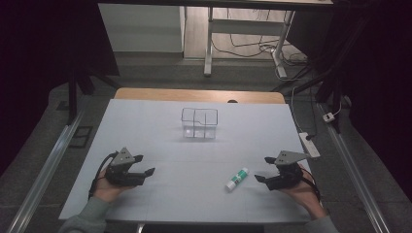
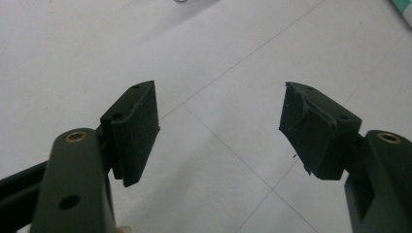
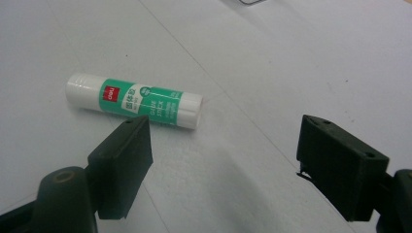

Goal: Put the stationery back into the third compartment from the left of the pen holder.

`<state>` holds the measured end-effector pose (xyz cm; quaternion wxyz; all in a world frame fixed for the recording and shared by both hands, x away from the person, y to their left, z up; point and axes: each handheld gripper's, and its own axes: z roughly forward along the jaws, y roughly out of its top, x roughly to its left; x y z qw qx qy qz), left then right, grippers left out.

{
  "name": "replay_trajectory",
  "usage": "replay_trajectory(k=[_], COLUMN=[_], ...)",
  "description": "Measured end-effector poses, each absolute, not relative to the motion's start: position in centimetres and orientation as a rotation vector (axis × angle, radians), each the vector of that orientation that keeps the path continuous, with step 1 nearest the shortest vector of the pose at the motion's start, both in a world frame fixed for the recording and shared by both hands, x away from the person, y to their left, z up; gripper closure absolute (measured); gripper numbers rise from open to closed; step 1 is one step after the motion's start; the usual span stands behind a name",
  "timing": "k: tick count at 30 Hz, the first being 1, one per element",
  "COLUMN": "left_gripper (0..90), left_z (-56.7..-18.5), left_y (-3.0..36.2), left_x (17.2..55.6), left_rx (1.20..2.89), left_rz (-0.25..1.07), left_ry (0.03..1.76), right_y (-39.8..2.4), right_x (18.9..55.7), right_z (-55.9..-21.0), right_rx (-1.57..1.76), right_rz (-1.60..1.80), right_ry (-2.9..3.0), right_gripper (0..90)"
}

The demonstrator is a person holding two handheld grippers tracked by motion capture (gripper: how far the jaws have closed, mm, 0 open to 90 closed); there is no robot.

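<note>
A green and white glue stick (image 1: pixel 236 178) lies flat on the white table top (image 1: pixel 194 145), front right of centre. In the right gripper view the glue stick (image 3: pixel 134 100) sits just beyond the left jaw, pointing sideways. My right gripper (image 1: pixel 265 169) rests on the table a little to the right of it, open and empty. My left gripper (image 1: pixel 144 165) rests at the front left, also open, with bare table between its jaws (image 2: pixel 218 126). A clear box with dividers (image 1: pixel 199 123) stands at the middle of the table, farther back.
A white power strip (image 1: pixel 309 144) lies by the table's right edge. Beyond the far edge are a desk frame (image 1: pixel 243 34) and loose cables on the floor. Metal rails run along both sides of the table.
</note>
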<state>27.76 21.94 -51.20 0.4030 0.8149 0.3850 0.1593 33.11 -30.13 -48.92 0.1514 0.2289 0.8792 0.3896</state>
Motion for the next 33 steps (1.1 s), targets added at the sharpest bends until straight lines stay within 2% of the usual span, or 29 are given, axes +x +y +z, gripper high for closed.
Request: replay_trajectory(k=[14, 33], left_gripper=[30.1, 30.2], left_z=[-51.4, -51.5], left_y=[21.9, 21.9], left_x=[27.8, 27.9], left_rx=[2.071, 2.081], left_rz=[0.395, 0.394], left_ry=[0.968, 0.967], right_y=[-27.9, -25.0], right_x=[33.5, 34.7], right_z=[-46.9, -45.8], right_rx=[0.456, 0.24], right_rz=[1.024, 0.988], right_ry=[2.602, 2.741], right_gripper=[23.4, 26.7])
